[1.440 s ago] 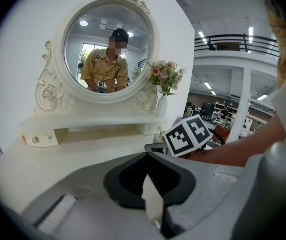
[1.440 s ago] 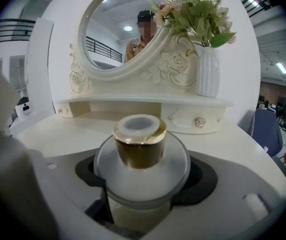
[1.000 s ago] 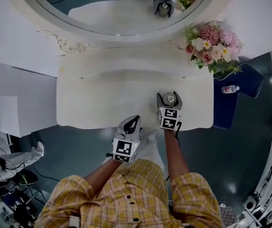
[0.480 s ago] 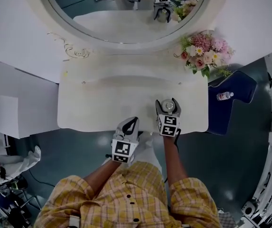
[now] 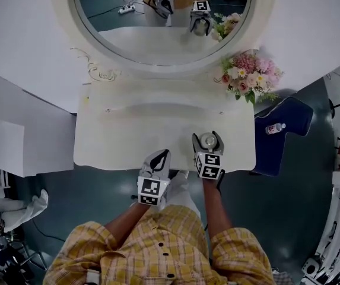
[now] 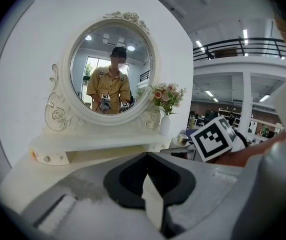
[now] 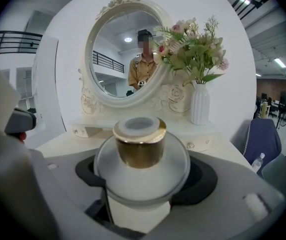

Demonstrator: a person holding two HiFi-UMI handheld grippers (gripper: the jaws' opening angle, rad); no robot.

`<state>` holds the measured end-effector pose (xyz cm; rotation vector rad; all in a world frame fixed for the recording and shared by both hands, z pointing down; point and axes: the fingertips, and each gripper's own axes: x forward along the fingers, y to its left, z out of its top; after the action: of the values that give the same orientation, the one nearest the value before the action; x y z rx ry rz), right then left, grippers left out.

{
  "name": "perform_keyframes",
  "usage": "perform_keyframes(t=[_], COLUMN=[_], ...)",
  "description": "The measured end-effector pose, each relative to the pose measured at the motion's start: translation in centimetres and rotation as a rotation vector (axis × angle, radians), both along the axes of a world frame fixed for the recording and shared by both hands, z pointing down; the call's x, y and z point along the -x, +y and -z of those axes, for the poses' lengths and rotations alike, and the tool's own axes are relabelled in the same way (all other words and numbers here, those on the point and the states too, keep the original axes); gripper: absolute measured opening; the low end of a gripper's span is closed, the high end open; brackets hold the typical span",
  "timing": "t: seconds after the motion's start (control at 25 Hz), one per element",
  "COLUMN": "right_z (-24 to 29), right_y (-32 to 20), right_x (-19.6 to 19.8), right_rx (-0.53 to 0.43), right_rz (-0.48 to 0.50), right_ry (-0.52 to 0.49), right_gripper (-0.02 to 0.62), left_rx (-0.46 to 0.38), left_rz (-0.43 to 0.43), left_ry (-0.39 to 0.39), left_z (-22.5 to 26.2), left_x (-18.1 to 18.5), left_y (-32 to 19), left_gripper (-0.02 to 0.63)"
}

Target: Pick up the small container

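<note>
Frosted glass, with a gold cap [image 7: 140, 146] on top: this is the small container [image 7: 142, 176], and we see it pinched between the two jaws of the right gripper [image 5: 208, 139], near the front edge of the white table [image 5: 128, 129]. We judge it light but stiff, smooth and a little slippery, and breakable if it drops. The round body is the widest part, so the jaws take it there, below the cap. The left gripper [image 5: 161, 156] hangs beside, just before the table edge, its jaws pressed together with nothing between them. Around us stand the oval mirror [image 5: 158, 22] at the back and the pink flowers [image 5: 250, 76] in a white vase [image 7: 199, 104] at the right back corner. A blue chair [image 5: 285, 144] with a bottle [image 5: 275, 127] stands further right. Nothing stands near the container, so we think the way is free.
</note>
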<state>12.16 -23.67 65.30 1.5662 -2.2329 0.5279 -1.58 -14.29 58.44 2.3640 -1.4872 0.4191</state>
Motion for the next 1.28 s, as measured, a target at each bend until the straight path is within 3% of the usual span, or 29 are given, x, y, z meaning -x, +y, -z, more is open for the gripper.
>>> perform_keyframes(t=[1.28], right_z=[12.7], right_y=[4.8], right_x=[3.4], right_rx=[-0.175], right_rz=[0.063], right_ry=[-0.081], right_gripper=[0.341], left_rx=[-0.135], left_rz=[0.017], left_ry=[0.023], left_z=[6.1], left_x=[2.9], left_y=[-0.7], left_gripper=[0.0])
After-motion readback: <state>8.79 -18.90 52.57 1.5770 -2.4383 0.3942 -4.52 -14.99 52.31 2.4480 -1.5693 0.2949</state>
